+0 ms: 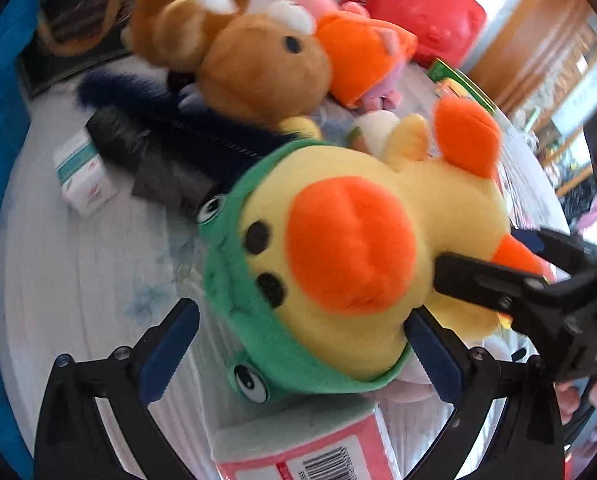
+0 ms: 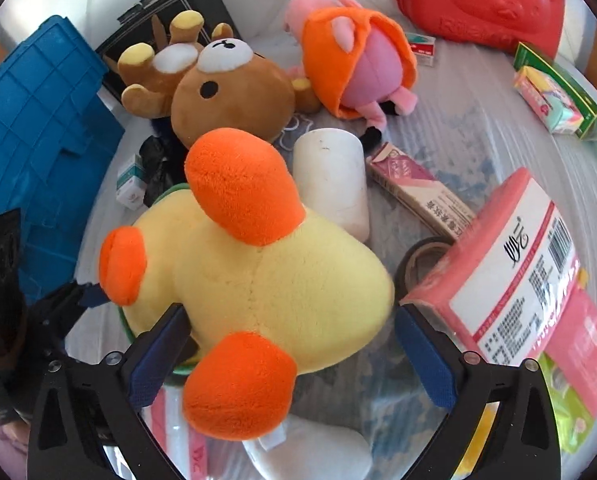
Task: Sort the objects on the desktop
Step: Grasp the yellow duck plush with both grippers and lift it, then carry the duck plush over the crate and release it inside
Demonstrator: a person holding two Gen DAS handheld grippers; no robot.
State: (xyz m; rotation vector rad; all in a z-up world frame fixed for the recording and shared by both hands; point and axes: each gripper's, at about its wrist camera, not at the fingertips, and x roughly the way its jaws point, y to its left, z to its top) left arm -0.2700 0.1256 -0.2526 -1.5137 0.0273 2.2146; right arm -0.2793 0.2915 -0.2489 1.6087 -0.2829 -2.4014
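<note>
**Duck plush sat between two spread hand-held grippers**

Seen from the left hand-held gripper [image 1: 298, 354], its blue pads stood wide apart and pressed on nothing. To its left lay a small white box [image 1: 83, 176] on the counter [image 1: 70, 264], with a black bag [image 1: 146, 156] just beyond it. Straight ahead, the yellow duck plush [image 1: 350, 248] in its green frog hood filled the gap; the right pad sat just beside the hood's edge (whether it touched, I could not tell). Farther ahead lay the brown bear plush [image 1: 258, 76]. To the right, the other gripper's black fingers reached in beside the duck's orange foot.

From the right hand-held gripper [image 2: 292, 354], the jaws also stood open, gripping nothing. Far to its left stood a blue crate [image 2: 38, 120]. The duck plush [image 2: 266, 280] lay between the pads, its body close to the left pad and clear of the right one. Beyond it stood a white cup [image 2: 332, 176], then the pink pig plush [image 2: 362, 64] in an orange hood. To the right sat a roll of tape [image 2: 422, 256] and a pink tissue pack [image 2: 510, 264], near the right pad.
</note>
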